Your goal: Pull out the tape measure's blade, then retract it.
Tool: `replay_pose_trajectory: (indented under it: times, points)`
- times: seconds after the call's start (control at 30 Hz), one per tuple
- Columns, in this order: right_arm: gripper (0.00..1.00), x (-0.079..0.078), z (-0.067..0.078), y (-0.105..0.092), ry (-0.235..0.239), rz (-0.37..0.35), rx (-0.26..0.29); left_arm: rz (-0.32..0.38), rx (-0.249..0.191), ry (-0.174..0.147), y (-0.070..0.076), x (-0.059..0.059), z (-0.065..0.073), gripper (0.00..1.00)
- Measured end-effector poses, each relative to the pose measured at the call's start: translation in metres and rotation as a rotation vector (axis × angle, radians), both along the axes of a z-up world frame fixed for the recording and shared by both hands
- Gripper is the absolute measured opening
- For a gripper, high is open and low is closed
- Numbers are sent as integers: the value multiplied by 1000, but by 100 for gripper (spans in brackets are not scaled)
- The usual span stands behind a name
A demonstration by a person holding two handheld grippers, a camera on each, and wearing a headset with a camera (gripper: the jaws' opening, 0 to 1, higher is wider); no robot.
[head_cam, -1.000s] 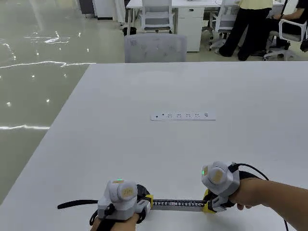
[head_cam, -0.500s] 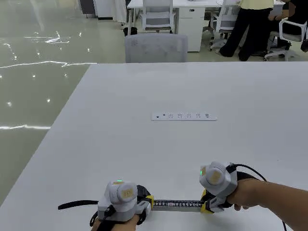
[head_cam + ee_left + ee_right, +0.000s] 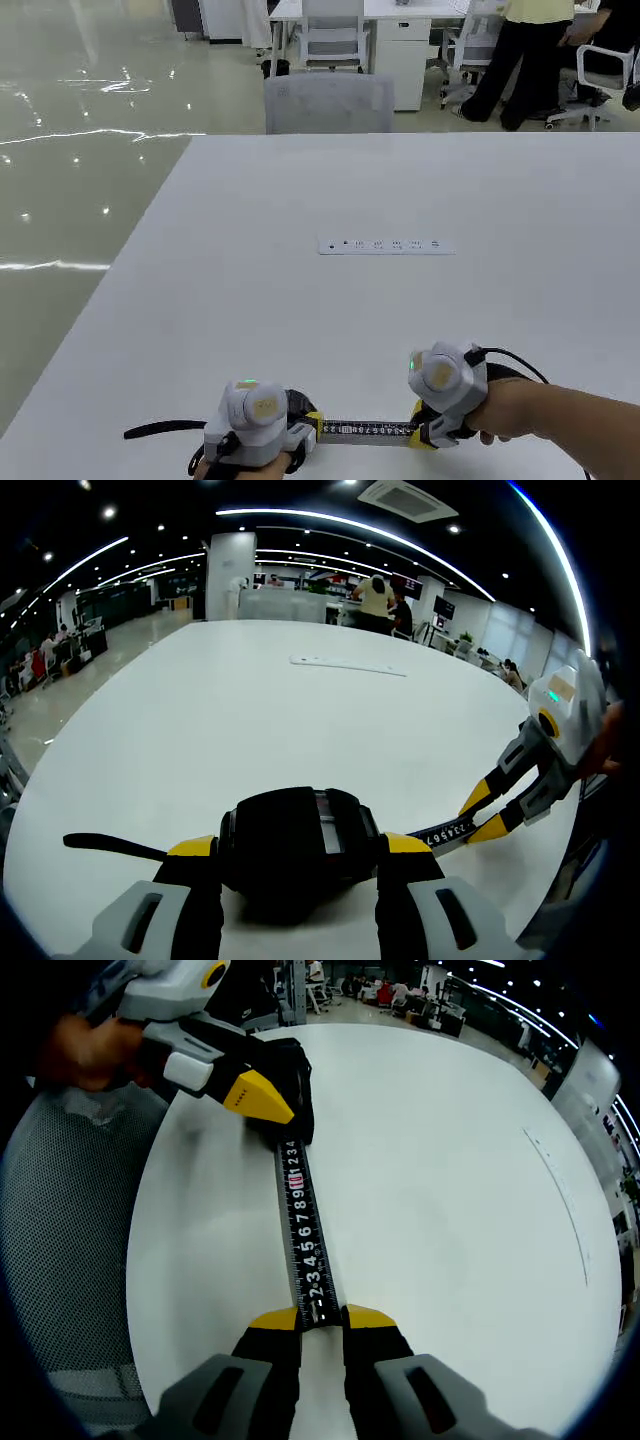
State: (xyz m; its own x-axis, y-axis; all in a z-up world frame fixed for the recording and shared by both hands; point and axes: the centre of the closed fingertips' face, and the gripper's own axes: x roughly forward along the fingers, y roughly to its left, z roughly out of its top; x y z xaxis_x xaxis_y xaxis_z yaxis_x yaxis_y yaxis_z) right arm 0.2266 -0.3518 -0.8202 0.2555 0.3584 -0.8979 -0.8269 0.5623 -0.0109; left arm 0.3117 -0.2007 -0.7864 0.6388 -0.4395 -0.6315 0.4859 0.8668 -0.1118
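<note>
Less blade (image 3: 368,430) now separates right hand-held gripper (image 3: 418,436) from left hand-held gripper (image 3: 312,426).

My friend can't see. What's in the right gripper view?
The right gripper pinches the end of a tape measure's blade. The blade runs across the white table to the black case, held by the left gripper.
</note>
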Motion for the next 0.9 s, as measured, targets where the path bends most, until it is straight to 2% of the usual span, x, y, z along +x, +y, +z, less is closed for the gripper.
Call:
replay_pose_trajectory:
  times: [0.6, 0.9]
  points:
    - [14, 9, -1, 15, -14, 8, 12, 5, 0, 2, 0, 1, 0, 58]
    - [14, 16, -2, 28, -23, 19, 24, 6, 2, 8, 2, 2, 0, 58]
